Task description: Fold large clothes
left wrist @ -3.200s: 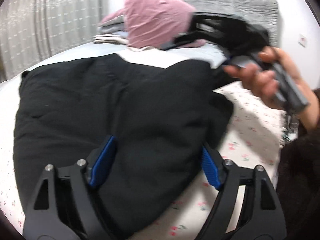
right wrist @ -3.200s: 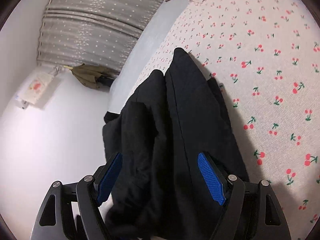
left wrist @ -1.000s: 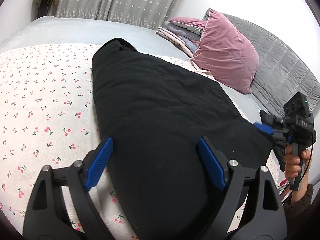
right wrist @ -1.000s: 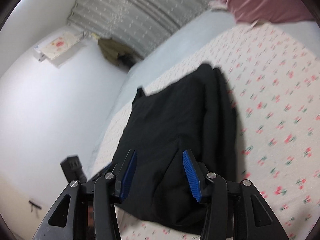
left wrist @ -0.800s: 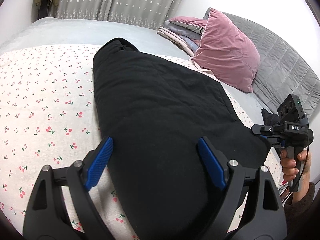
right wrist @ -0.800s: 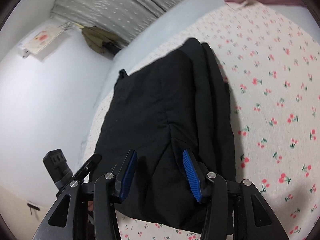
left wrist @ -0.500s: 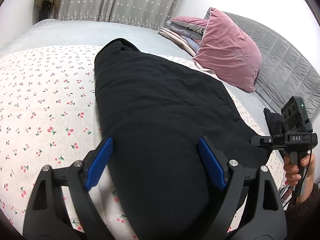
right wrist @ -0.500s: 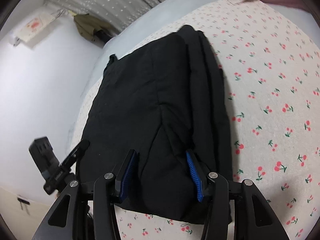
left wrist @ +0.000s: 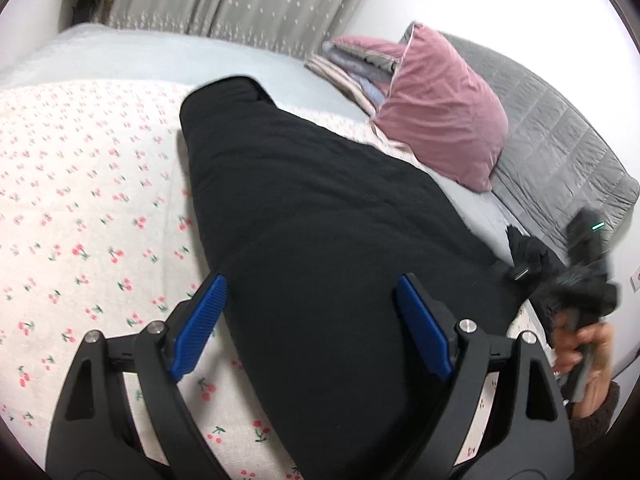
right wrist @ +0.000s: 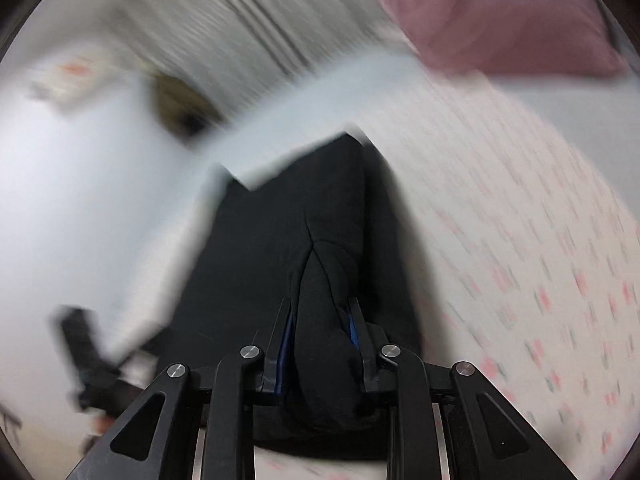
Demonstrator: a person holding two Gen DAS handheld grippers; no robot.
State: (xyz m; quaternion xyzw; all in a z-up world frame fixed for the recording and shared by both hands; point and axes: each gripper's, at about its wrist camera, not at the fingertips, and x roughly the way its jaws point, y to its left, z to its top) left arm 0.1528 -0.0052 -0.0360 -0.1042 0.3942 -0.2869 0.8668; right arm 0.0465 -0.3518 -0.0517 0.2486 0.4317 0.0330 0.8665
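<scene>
A large black garment (left wrist: 320, 220) lies folded lengthwise on the cherry-print bed sheet (left wrist: 80, 208). My left gripper (left wrist: 310, 292) is open, its blue pads straddling the garment's near end without touching it. In the blurred right wrist view, my right gripper (right wrist: 320, 312) has its jaws closing on a bunched ridge of the black garment (right wrist: 272, 248), and the pads press into the cloth. The left wrist view shows that right gripper (left wrist: 580, 276) at the garment's right corner, held in a person's hand (left wrist: 580, 348).
A pink pillow (left wrist: 436, 120) leans on a grey quilted headboard (left wrist: 560, 148) at the back right. Beside the pillow is a stack of folded clothes (left wrist: 352, 64). A grey curtain (left wrist: 240, 0) hangs behind the bed. Bare sheet stretches to the garment's left.
The right gripper's jaws have narrowed from half open onto a bunch of the garment's edge, and its view has swung and blurred. The left gripper has stayed put and open.
</scene>
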